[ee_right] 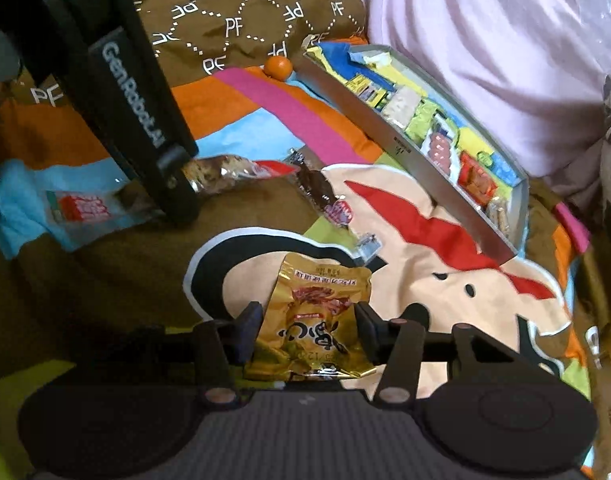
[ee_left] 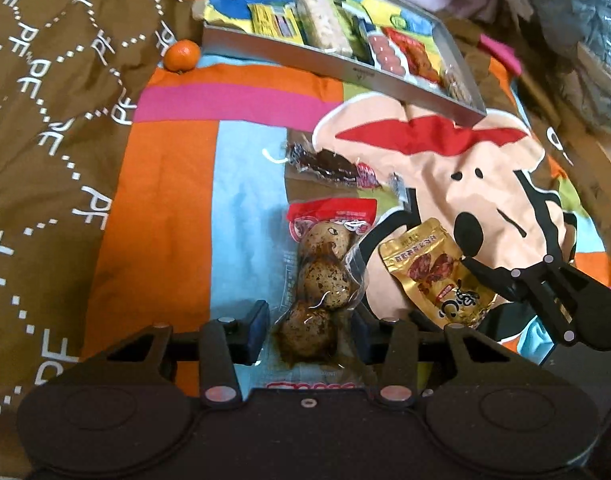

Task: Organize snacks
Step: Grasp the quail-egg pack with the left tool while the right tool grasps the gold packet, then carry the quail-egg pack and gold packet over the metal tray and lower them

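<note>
1. Left gripper (ee_left: 311,330): jaws narrowed on the near end of the quail-egg pack (ee_left: 323,276); its long axis runs straight away from them.
2. Right gripper (ee_right: 307,330): jaws pinched on the gold pouch (ee_right: 319,322), which lies lengthwise between them.
3. Both packs lie on the cartoon bedspread (ee_left: 177,168), a dark snack (ee_left: 329,164) just beyond.
4. Grey tray (ee_left: 305,54) of snacks lies farther off, ahead and right; the right gripper looks nearer it.
5. An orange (ee_left: 181,55) sits beside the tray's left corner.

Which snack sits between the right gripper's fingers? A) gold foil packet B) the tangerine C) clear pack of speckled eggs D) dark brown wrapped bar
A: in the right wrist view the right gripper has its fingers on either side of the gold foil packet; the egg pack is at the left gripper.
</note>
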Demonstrator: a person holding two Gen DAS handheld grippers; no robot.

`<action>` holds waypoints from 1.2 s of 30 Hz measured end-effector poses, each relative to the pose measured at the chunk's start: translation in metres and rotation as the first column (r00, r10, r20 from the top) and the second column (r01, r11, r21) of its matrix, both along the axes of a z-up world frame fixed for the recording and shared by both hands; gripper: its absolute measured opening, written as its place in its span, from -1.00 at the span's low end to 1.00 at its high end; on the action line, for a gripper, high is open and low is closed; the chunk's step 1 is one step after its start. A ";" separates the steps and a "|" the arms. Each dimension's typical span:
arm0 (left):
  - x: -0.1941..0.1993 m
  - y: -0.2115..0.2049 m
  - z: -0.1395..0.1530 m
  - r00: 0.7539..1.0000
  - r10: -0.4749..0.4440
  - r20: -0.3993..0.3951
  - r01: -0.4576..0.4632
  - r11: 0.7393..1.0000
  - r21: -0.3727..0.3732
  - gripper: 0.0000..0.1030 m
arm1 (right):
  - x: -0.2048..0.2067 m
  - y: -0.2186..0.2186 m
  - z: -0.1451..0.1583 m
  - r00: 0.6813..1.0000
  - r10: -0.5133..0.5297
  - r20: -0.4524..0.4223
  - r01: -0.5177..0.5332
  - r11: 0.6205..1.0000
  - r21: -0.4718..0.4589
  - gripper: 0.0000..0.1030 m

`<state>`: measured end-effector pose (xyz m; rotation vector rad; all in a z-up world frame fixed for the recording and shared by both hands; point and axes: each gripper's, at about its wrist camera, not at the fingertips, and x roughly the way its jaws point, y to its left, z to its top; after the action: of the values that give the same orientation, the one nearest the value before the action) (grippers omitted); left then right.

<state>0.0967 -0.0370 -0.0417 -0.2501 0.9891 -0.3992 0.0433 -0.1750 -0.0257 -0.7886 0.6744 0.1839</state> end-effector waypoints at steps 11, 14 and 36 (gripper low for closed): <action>-0.011 -0.006 -0.001 0.996 0.008 0.084 -0.012 0.999 0.044 -0.13 | -0.002 0.002 -0.010 0.995 0.014 0.102 -0.002 0.993 -0.115 0.06; -0.010 -0.006 -0.004 0.997 0.009 0.075 -0.012 0.999 0.044 -0.13 | 0.003 -0.004 -0.009 0.997 -0.041 0.060 0.045 0.997 -0.057 0.08; -0.014 -0.006 0.000 0.995 0.015 0.097 -0.018 1.000 0.023 -0.13 | 0.002 -0.004 -0.015 0.993 -0.069 0.095 0.079 0.992 -0.102 0.01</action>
<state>0.0827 -0.0434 -0.0421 -0.2155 0.8952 -0.3809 0.0451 -0.1792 -0.0404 -0.8670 0.6293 0.0444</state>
